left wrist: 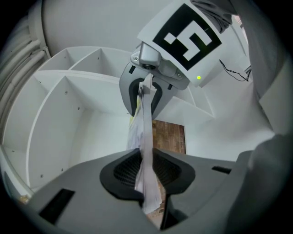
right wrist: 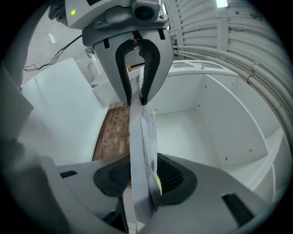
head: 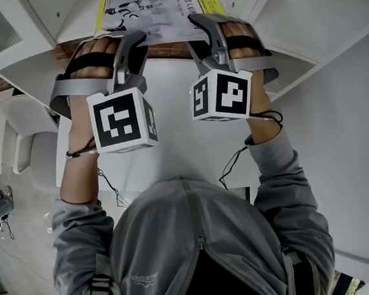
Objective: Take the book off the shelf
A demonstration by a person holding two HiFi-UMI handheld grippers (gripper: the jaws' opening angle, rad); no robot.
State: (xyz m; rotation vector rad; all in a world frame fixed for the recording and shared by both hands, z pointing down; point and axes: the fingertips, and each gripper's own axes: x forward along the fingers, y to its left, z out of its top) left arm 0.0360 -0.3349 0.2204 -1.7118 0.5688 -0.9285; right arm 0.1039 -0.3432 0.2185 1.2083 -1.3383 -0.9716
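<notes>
Yellow-trimmed and thin, the book (head: 151, 7) lay flat at the mouth of the white shelf (head: 291, 10), straight ahead of the person, its long axis running left to right and its near edge facing the body. The left hand-held gripper (head: 140, 39) was pinched narrow on the left end of that edge, and the right hand-held gripper (head: 197, 20) was closed wider on the thicker right end. Neither sat nearer, so the coming move looked like a level draw straight back.
</notes>
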